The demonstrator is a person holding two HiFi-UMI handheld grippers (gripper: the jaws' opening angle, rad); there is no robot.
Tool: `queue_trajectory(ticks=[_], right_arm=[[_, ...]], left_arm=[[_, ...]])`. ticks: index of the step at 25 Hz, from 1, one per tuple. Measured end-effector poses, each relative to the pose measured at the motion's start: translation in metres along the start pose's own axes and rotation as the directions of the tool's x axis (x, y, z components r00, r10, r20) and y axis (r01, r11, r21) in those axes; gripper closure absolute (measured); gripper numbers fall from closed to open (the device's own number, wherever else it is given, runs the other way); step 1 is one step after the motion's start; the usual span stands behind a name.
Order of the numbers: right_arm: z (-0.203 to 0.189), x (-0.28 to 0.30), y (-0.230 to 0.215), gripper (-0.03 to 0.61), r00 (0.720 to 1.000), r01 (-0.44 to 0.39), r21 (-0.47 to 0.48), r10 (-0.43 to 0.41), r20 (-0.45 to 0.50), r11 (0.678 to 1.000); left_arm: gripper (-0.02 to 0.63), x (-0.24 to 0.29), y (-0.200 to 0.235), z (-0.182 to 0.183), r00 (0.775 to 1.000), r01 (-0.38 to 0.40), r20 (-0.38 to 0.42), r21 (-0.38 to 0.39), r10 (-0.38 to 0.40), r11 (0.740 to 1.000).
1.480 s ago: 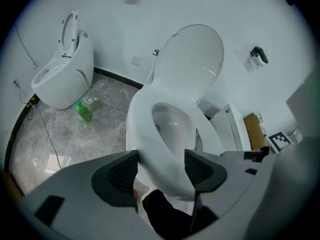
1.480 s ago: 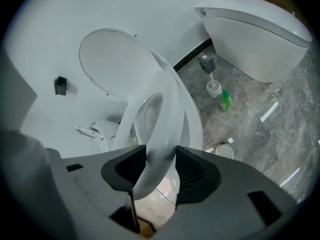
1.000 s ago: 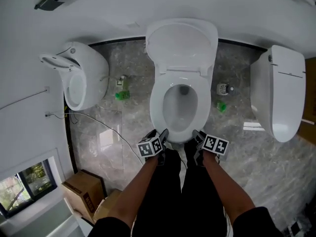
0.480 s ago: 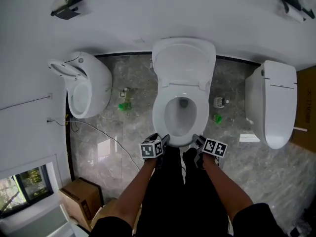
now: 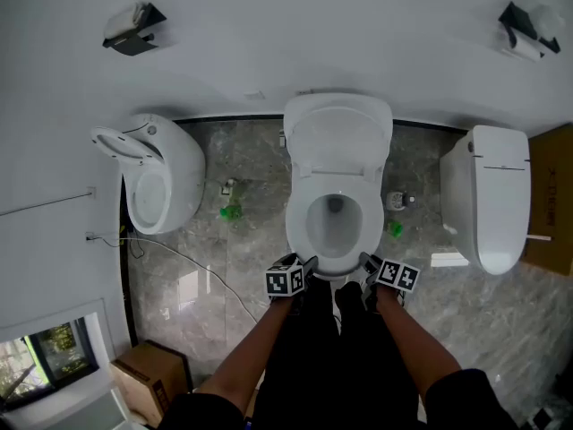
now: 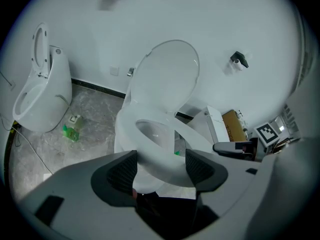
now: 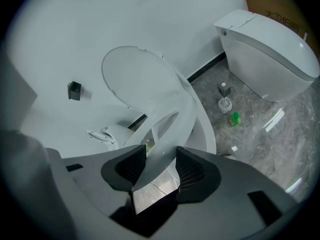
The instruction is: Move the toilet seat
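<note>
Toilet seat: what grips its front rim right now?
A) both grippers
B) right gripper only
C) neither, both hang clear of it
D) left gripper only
A: the front rim of the toilet seat sits clamped between the jaws of the left gripper, and the right gripper view shows the rim pinched between the jaws of the right gripper as well.

Around the toilet seat (image 5: 302, 231): second toilet (image 5: 170, 177) at nine o'clock, third toilet (image 5: 488, 200) at three, cardboard box (image 5: 148, 379) at eight.
</note>
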State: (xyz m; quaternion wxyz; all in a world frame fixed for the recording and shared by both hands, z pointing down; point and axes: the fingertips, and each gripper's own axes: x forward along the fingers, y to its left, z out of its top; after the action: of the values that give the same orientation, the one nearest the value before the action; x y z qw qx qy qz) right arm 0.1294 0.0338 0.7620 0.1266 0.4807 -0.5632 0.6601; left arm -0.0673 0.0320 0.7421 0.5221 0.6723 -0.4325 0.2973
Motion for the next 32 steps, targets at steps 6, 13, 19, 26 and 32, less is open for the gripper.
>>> queue_trajectory(ticks=[6, 13, 19, 26, 32], right_arm=[[0.013, -0.004, 0.015, 0.379, 1.0, 0.025, 0.001, -0.025, 0.01, 1.0], [0.036, -0.013, 0.03, 0.382, 0.996, 0.046, 0.036, -0.048, 0.073, 0.998], [0.049, -0.019, 0.042, 0.383, 0.989, 0.056, 0.067, -0.065, 0.131, 0.996], [0.071, -0.025, 0.06, 0.424, 0.97, 0.114, 0.022, -0.116, 0.213, 0.993], [0.079, -0.027, 0.065, 0.434, 0.957, 0.145, 0.036, -0.149, 0.25, 0.989]], left_arm=[[0.299, -0.009, -0.002, 0.018, 1.0, 0.026, 0.009, -0.016, -0.026, 1.0], [0.293, -0.017, -0.012, 0.046, 0.998, 0.063, 0.03, -0.016, -0.063, 0.998], [0.29, -0.024, -0.014, 0.063, 0.995, 0.098, 0.018, -0.027, -0.098, 0.995], [0.291, -0.034, -0.019, 0.088, 0.985, 0.169, -0.013, -0.021, -0.17, 0.985], [0.291, -0.041, -0.023, 0.097, 0.956, 0.285, -0.102, 0.093, -0.275, 0.954]])
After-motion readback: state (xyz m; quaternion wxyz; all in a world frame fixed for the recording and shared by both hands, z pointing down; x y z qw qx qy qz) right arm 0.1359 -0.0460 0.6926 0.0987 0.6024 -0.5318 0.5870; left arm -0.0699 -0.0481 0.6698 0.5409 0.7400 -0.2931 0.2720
